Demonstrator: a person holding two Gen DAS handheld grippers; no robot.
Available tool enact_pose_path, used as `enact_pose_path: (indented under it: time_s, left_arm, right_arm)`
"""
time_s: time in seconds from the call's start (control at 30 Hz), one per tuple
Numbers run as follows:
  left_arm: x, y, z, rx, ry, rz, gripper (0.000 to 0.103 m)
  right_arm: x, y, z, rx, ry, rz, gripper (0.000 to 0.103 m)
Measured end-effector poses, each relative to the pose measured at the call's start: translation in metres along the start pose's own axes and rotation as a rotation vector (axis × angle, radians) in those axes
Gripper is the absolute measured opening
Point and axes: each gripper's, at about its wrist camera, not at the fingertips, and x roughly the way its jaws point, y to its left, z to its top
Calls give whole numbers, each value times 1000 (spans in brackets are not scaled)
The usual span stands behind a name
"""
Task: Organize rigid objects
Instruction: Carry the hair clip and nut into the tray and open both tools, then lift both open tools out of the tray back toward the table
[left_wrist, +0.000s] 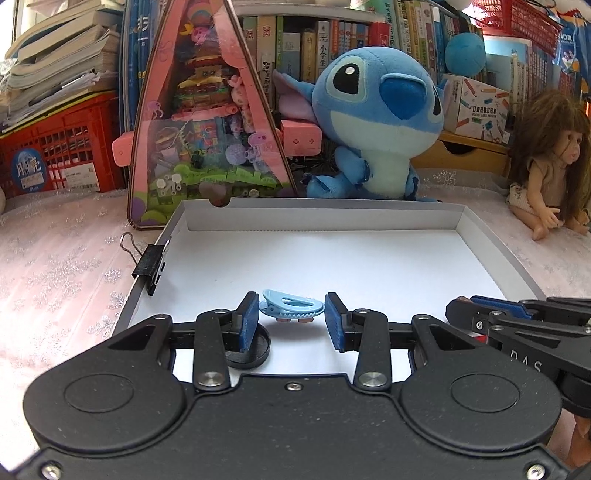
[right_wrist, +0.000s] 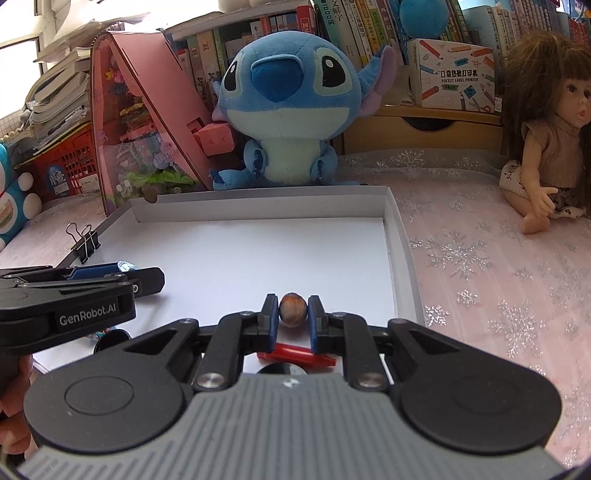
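Note:
A light blue toothed hair clip (left_wrist: 287, 305) lies on the floor of the shallow white box (left_wrist: 332, 221). My left gripper (left_wrist: 291, 314) is open, its blue pads on either side of the clip without touching it. A black round cap (left_wrist: 255, 349) lies under its left finger. My right gripper (right_wrist: 292, 314) is shut on a small brown nut (right_wrist: 292, 309) and holds it low over the same box (right_wrist: 391, 229). A red tube (right_wrist: 295, 353) and a black round object (right_wrist: 282, 369) lie under the right gripper. The left gripper also shows in the right wrist view (right_wrist: 122, 275).
A black binder clip (left_wrist: 151, 266) grips the box's left wall. Behind the box stand a pink triangular toy house (left_wrist: 207, 122) and a blue plush toy (left_wrist: 373, 122). A doll (left_wrist: 546, 166) sits at the right on the lace tablecloth. Books and a red crate (left_wrist: 55, 151) fill the back.

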Motion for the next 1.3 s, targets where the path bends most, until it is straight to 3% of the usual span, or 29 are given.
enact_pose_path:
  time_s: [0.27,0.37,0.47,0.53,0.7,1.0,1.3]
  left_arm:
    - [-10,-3,2,15,-16,-10,38]
    - [-21,-4,3,29,-33,-7,45]
    - [-35,-4,2,26,-35,-3,54]
    - [-44,-4,0,29,-41,-6,67]
    - [-69,-4,-6,58,-54,4,76]
    - [-105,-4,-30,66,-37,-25,78]
    - [-139,-6,-58,76,-47,-41,81]
  right_arm:
    - [-8,-1,2,-3,-14,14,29]
    - [-17,-3,4,7,-29,25,45]
    - [-30,-5,3,1,-50,38,53]
    - [-41,-4,2,-21,-69,40,58]
    - [-62,-4,-5,-47,-83,41,68]
    - [-98,0,-25,-80,-105,60,83]
    - [-128,6,-50,-127,-107,80,88]
